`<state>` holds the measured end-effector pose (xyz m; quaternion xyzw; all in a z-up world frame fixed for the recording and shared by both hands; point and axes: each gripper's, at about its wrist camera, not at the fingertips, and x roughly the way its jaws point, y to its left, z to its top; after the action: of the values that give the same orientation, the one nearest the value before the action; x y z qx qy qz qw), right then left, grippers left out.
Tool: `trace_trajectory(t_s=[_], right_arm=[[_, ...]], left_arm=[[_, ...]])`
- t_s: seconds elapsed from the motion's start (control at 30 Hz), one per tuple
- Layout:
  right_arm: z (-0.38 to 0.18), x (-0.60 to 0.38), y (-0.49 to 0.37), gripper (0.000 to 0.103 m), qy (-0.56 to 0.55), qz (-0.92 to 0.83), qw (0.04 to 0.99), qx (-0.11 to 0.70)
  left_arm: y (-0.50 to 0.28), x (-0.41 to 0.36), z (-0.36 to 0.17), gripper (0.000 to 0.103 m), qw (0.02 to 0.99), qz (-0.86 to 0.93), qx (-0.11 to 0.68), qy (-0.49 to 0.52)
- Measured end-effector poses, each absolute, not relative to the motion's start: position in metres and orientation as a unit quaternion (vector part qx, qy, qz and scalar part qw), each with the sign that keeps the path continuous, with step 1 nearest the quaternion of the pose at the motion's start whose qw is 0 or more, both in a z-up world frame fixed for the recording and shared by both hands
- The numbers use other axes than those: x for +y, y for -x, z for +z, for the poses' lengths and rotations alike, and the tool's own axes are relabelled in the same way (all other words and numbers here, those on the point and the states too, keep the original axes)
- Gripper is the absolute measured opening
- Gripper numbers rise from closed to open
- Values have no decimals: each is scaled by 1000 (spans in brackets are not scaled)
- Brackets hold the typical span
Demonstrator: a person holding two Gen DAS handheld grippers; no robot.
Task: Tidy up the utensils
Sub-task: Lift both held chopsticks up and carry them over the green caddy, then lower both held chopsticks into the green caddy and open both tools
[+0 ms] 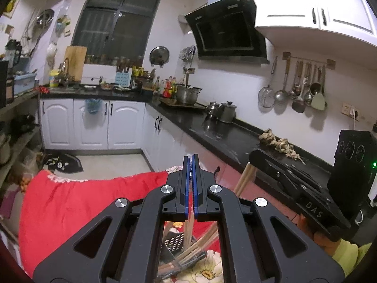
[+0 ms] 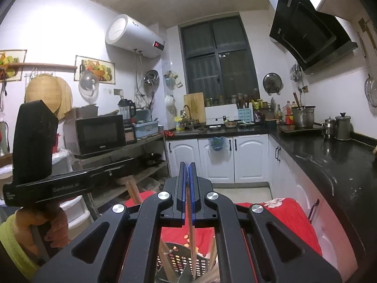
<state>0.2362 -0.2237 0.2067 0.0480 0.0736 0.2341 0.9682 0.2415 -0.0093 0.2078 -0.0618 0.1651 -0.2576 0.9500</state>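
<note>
1. Utensils: wooden chopsticks (image 2: 192, 238), bundled in and around a dark perforated holder (image 2: 183, 263) that sits on a red floral cloth (image 1: 77, 202), low in both wrist views.
2. Right hand-held gripper (image 2: 187, 172): blue pads closed nearly flat together, clamped on one chopstick that runs from between the pads down toward the holder.
3. Left hand-held gripper (image 1: 191, 165): pads fully together; a chopstick (image 1: 188, 231) shows just below them and looks pinched, but the linkage blocks the contact, so probably held, not certain.
4. In the right view a wooden stick (image 2: 133, 189) hangs under the left hand-held gripper, which fits that reading.
5. Progress, judged: early to middle. Most sticks lie crossed and loose in the holder; none visibly sorted or laid aside.
6. Left to do: carry the held sticks to wherever they belong, then repeat for the rest. The target spot is not in view.
7. Room: the two hand-held grippers are close side by side over the holder, so held sticks could cross.
8. Black kitchen surface (image 1: 226, 139) runs just beside on the right, its edge near the cloth.
9. Open floor (image 1: 110, 165) lies ahead; a shelf rack (image 2: 132, 155) stands on the left.
</note>
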Motion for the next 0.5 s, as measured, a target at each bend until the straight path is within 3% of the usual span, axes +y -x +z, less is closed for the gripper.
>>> trace_trajectory(t_s=[0.5], right_arm=[[159,-210,-271,6,-59,218,967,116]], left_arm=[[-265,-8,162,1,941,-253,214,68]])
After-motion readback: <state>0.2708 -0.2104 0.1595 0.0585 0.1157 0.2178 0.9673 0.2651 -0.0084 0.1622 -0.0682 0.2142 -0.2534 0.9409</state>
